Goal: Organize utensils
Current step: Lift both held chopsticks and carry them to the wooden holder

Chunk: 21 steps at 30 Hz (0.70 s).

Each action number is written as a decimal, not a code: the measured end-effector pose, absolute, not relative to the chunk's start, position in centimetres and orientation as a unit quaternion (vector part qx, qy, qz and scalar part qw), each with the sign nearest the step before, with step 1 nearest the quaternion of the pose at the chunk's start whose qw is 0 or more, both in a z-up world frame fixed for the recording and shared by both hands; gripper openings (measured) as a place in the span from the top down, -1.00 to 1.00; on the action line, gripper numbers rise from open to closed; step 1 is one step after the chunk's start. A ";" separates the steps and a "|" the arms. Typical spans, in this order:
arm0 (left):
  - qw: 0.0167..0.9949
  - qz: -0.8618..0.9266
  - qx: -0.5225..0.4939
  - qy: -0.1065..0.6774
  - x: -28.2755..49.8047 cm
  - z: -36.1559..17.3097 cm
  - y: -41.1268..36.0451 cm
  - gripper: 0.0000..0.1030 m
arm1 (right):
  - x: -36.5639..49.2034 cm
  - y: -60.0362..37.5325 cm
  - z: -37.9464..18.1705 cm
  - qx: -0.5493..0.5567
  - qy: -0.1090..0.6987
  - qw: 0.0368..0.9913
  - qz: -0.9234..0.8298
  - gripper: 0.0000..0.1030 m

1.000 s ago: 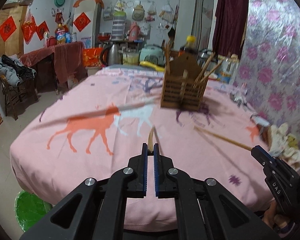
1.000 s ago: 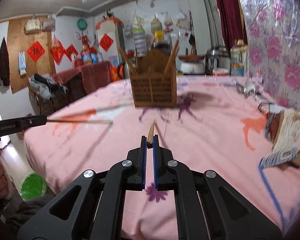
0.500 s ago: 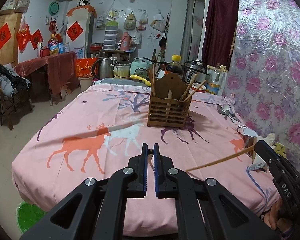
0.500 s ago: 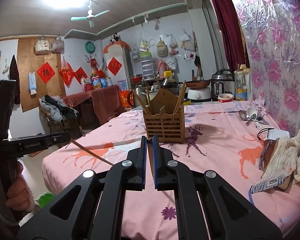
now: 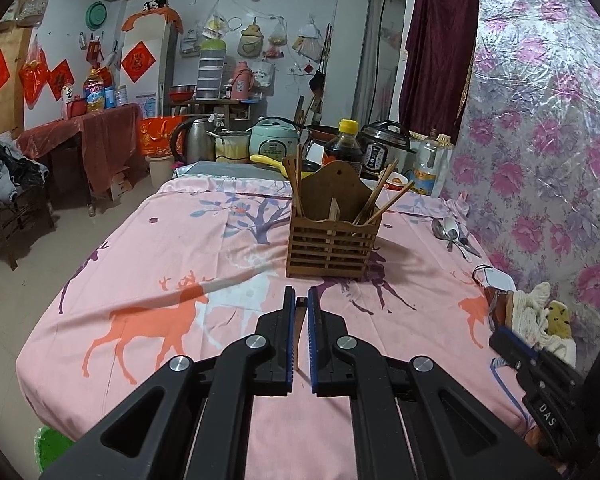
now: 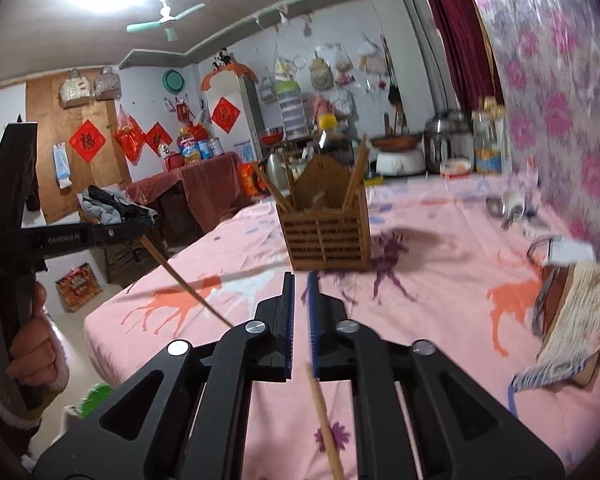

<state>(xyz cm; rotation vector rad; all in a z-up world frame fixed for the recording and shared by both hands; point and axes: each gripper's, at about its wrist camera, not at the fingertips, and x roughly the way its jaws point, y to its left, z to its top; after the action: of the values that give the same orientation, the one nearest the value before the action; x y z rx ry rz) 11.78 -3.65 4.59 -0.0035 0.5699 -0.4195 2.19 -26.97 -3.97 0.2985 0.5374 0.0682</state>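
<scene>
Standing on pink cloth [image 5: 180,248], the slatted brown wooden utensil holder [image 5: 332,244] held chopsticks; left gripper [image 5: 300,344] and right gripper [image 6: 300,320] each clamped 1 wooden chopstick [image 6: 326,420].

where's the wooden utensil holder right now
The wooden utensil holder stands upright mid-table on the pink tablecloth, straight ahead of both grippers, spoons to its right.

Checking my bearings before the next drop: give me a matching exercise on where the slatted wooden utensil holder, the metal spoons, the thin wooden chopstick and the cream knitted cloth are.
1 slatted wooden utensil holder
2 metal spoons
3 thin wooden chopstick
4 cream knitted cloth

A in the left gripper
B bunched at the right edge of the pink-clothed table
C flat beside the floral wall
D upright mid-table

Pairs: 1-D, 2-C, 3-A, 4-B
</scene>
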 end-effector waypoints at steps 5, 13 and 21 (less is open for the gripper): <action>0.938 -0.209 -0.004 0.276 11.5 4.4 -3.5 0.87 | -0.2 -28.3 -6.4 0.146 0.326 0.933 0.048 0.68; 0.940 -0.205 0.001 0.274 10.5 4.2 -3.5 0.87 | -7.4 -27.6 -8.5 0.054 0.411 0.905 0.093 0.54; 0.940 -0.199 0.006 0.276 9.6 4.0 -3.7 0.88 | -8.5 -26.6 -11.0 0.040 0.449 0.887 0.102 0.54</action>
<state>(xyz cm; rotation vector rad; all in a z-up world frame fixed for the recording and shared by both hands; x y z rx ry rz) 9.64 -3.68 4.00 0.0122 0.5626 -0.4059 -8.50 -26.55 -11.01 0.0824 0.9338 0.2130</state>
